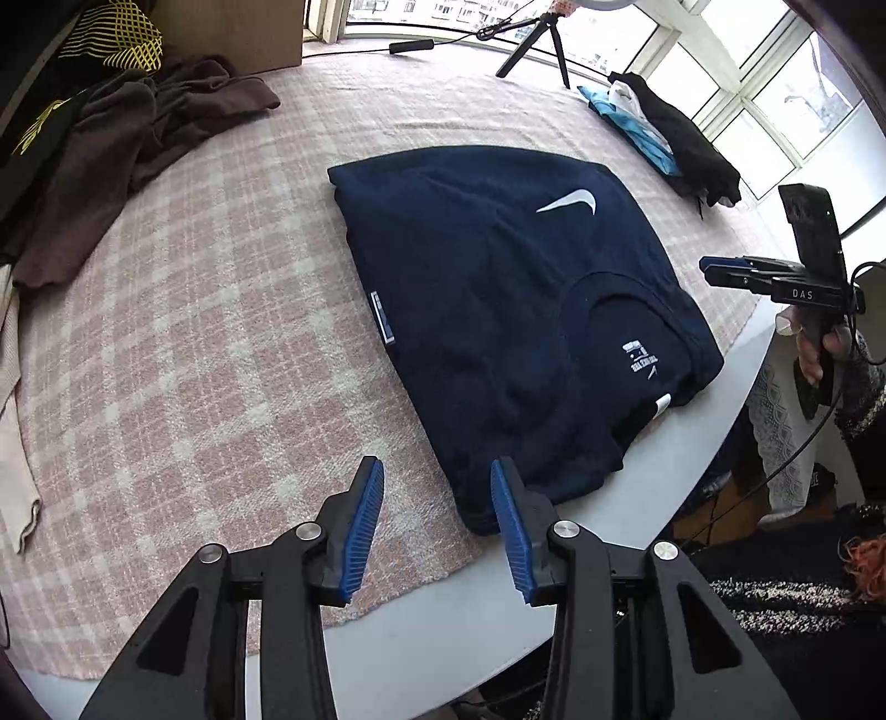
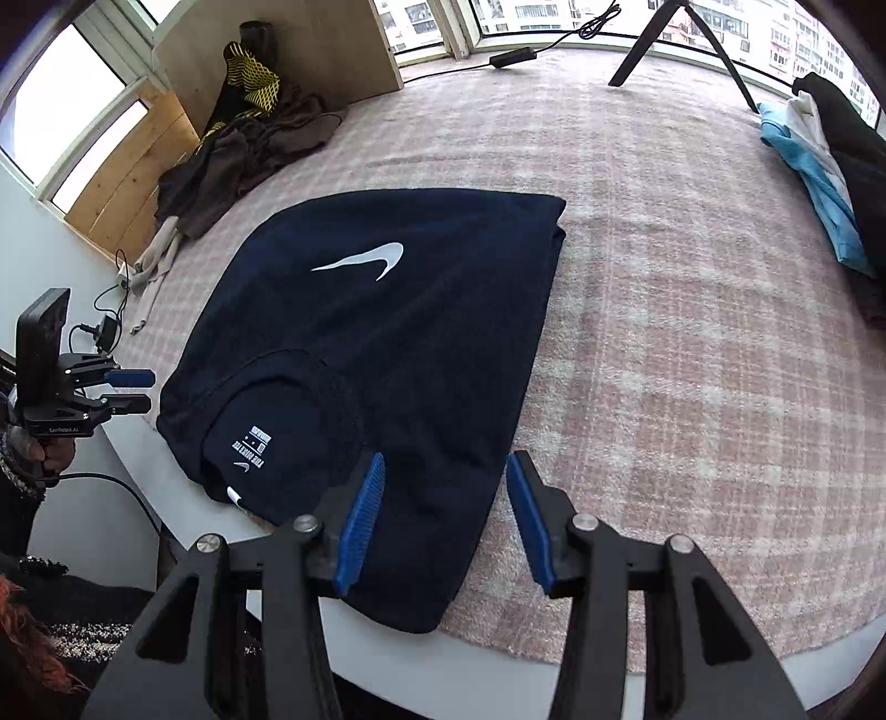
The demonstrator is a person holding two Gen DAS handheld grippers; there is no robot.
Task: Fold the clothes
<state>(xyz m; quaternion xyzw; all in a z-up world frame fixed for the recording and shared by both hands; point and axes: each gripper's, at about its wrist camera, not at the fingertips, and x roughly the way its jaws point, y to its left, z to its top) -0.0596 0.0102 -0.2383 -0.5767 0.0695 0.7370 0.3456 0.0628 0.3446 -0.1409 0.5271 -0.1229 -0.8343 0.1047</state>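
A folded navy T-shirt (image 1: 498,299) (image 2: 376,343) with a white swoosh lies flat on a pink plaid cloth (image 1: 210,354) (image 2: 664,354), its collar toward the table's near edge. My left gripper (image 1: 437,465) hangs open just above the shirt's near corner, with nothing pressed between its blue pads. My right gripper (image 2: 446,457) is open too, over the shirt's near right edge, one finger above the fabric and one above the cloth. Each gripper also shows in the other's view, the right gripper (image 1: 714,271) and the left gripper (image 2: 135,391) held off the shirt's sides.
A heap of brown and black-yellow clothes (image 1: 138,127) (image 2: 243,149) lies at the back left. A stack of folded blue, white and black clothes (image 1: 659,127) (image 2: 825,177) sits at the back right near a tripod (image 1: 537,44). The white table rim (image 1: 443,626) curves close by.
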